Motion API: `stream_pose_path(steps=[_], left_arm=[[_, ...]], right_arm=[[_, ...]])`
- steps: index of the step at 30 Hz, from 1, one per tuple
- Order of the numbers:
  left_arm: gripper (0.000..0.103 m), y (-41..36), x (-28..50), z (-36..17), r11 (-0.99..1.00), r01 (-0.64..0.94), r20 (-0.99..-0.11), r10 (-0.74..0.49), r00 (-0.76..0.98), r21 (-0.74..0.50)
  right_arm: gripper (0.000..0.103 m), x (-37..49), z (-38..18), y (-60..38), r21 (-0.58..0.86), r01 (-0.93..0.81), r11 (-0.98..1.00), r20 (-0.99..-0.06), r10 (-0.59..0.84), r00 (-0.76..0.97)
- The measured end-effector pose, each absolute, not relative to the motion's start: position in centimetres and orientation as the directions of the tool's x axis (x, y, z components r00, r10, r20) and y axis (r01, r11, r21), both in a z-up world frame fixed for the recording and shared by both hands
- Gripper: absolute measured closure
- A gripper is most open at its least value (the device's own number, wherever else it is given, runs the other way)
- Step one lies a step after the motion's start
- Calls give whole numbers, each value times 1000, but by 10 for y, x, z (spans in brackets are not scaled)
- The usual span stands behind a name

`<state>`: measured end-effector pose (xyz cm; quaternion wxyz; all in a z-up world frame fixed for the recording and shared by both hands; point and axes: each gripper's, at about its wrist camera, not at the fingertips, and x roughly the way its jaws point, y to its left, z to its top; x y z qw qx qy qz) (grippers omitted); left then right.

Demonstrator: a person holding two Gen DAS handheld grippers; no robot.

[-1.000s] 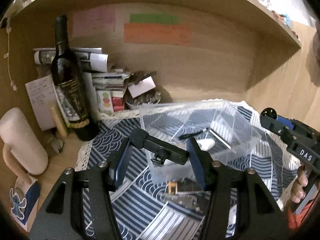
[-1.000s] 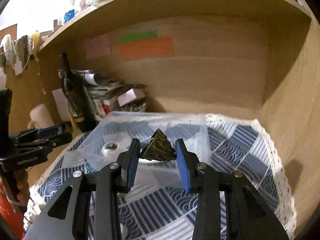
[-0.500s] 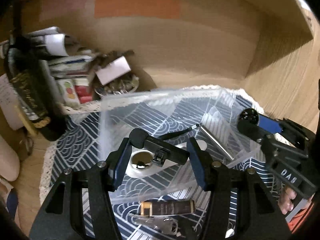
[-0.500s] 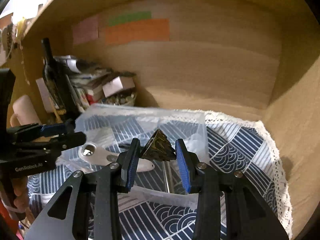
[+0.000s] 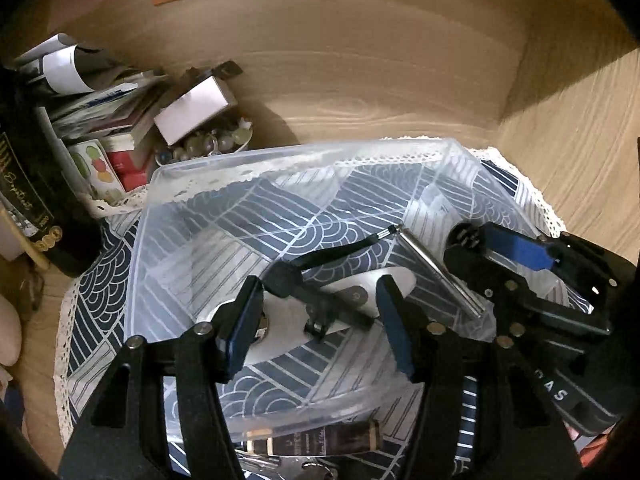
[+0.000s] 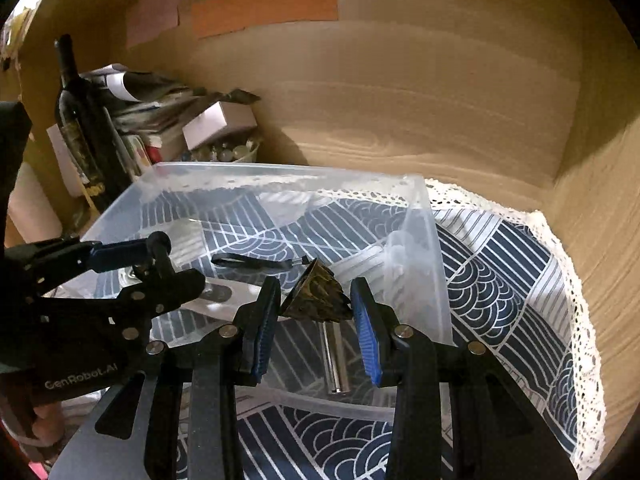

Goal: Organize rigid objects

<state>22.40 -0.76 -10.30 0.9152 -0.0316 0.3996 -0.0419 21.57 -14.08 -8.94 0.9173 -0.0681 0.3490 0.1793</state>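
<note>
My left gripper (image 5: 316, 326) is shut on a black clip-like tool (image 5: 320, 300) and holds it over the clear plastic bin (image 5: 304, 152). My right gripper (image 6: 314, 314) is shut on a dark bronze pyramid (image 6: 316, 298) above the same bin (image 6: 416, 208). Inside the bin lie a white oval device (image 5: 360, 292), a metal rod (image 5: 440, 276) and a thin black stick (image 5: 352, 246). The rod (image 6: 334, 360) and stick (image 6: 248, 262) also show in the right wrist view. Each gripper shows in the other's view: the right one (image 5: 520, 280), the left one (image 6: 132, 276).
The bin stands on a blue patterned cloth (image 6: 500, 280) with a lace edge, inside a wooden alcove. A wine bottle (image 6: 84, 128), stacked books and papers (image 5: 100, 100), a white box (image 5: 196, 110) and a bowl of beads (image 5: 212, 142) stand at the back left. A brown case (image 5: 316, 438) and keys lie before the bin.
Both grippers have moved forward and down over the bin, each keeping hold of its object. The bin now fills more of both views.
</note>
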Motion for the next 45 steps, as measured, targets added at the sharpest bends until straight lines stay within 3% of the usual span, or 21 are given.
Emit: stream_pose_path(steps=[9, 13, 16, 23, 32, 35, 37, 45], left_arm=[[27, 1, 203, -78, 994, 42, -688, -97, 719, -96], [9, 9, 179, -55, 996, 35, -634, -81, 769, -85], [3, 18, 157, -41, 997, 20, -593, -58, 803, -70], [1, 42, 121, -46, 996, -10, -611, -49, 790, -92], [1, 60, 85, -90, 991, -57, -689, -41, 724, -119], [4, 58, 75, -102, 992, -53, -698, -44, 715, -117], [17, 54, 70, -109, 993, -42, -711, -47, 702, -107], [44, 37, 63, -131, 987, 16, -753, -131, 644, -158]], right_arm=[[60, 209, -76, -150, 45, -381, 923, -644, 318, 695], [52, 193, -60, -152, 44, -390, 920, -608, 335, 720], [47, 177, -49, -153, 33, -397, 917, -574, 342, 744], [44, 135, -43, -149, 43, -424, 905, -545, 377, 749], [44, 97, -73, -133, 86, -455, 886, -595, 412, 690], [44, 90, -86, -129, 105, -461, 881, -623, 420, 660], [44, 85, -95, -125, 112, -465, 878, -641, 422, 642], [44, 75, -127, -120, 120, -476, 871, -707, 412, 575]])
